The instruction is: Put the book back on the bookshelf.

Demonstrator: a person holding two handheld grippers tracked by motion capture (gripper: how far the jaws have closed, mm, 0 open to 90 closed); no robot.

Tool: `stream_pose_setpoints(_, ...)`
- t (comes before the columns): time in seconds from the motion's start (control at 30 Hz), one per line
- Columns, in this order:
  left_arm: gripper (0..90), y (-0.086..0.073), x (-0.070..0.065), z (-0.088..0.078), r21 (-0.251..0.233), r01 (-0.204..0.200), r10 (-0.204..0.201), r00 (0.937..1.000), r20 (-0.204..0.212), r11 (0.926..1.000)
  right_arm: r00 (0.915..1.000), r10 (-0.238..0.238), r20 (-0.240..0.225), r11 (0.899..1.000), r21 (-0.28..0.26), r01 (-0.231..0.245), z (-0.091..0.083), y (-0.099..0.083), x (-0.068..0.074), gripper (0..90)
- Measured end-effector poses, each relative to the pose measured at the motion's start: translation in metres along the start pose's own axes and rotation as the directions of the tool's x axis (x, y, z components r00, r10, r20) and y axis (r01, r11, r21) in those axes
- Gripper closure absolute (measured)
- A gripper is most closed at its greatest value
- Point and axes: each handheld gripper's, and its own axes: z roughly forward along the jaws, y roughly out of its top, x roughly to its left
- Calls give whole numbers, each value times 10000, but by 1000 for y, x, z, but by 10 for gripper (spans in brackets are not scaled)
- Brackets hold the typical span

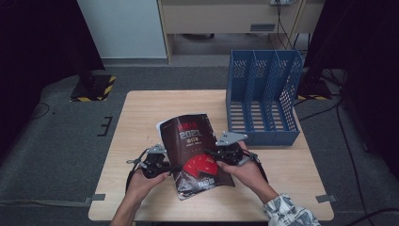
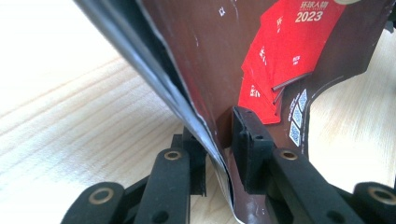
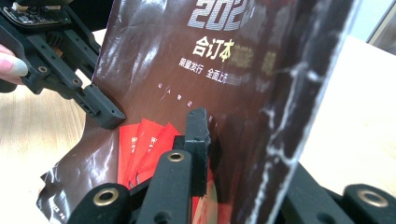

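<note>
- A person at a light wooden table [image 1: 141,113] holds a gripper in each hand, and both clamp one dark brown magazine [image 1: 195,150] with red fan-shaped artwork on its cover.
- The magazine is at the near middle of the table, lifted and tilted between the two hands.
- The left gripper [image 1: 165,170] pinches the magazine's left edge; in the left gripper view its jaws stand narrow, one pad on the cover and one behind the pages.
- The right gripper [image 1: 212,155] bites the right edge, its jaws narrow and pressed on the thick spine side.
- A blue file rack [image 1: 263,96] with three slots stands on the table's far right, well apart from the magazine.
</note>
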Motion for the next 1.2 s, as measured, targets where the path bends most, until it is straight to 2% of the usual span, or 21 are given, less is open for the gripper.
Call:
stream_pose_setpoints(0.37,780,6,2,-9,-239,-181,172,9991,-385,9996,9998,-206,65,9998,-24,206,0,12,0,812)
stream_pose_setpoints(0.63,811,11,5,-20,-724,-177,126,9975,-699,9972,9993,-341,146,9994,-73,342,0,26,-1,823)
stream_pose_setpoints(0.8,818,14,4,-23,-795,-366,289,9949,-968,9962,9983,-552,181,9985,-50,553,0,32,0,832)
stream_pose_setpoints(1.0,829,24,3,-27,-1024,-785,609,9845,-1646,9916,9984,-442,342,9989,-163,448,1,38,-4,838)
stream_pose_setpoints(1.1,840,29,1,-29,-1259,-1024,752,9760,-2046,9867,9984,-395,392,9989,-255,406,1,42,-5,835)
stream_pose_setpoints(1.13,844,30,1,-30,-1367,-1146,817,9708,-2254,9840,9983,-414,400,9987,-291,426,1,43,-6,831)
stream_pose_setpoints(1.2,848,30,0,-32,-1378,-1311,948,9654,-2430,9817,9982,-469,371,9983,-325,481,1,44,-6,821)
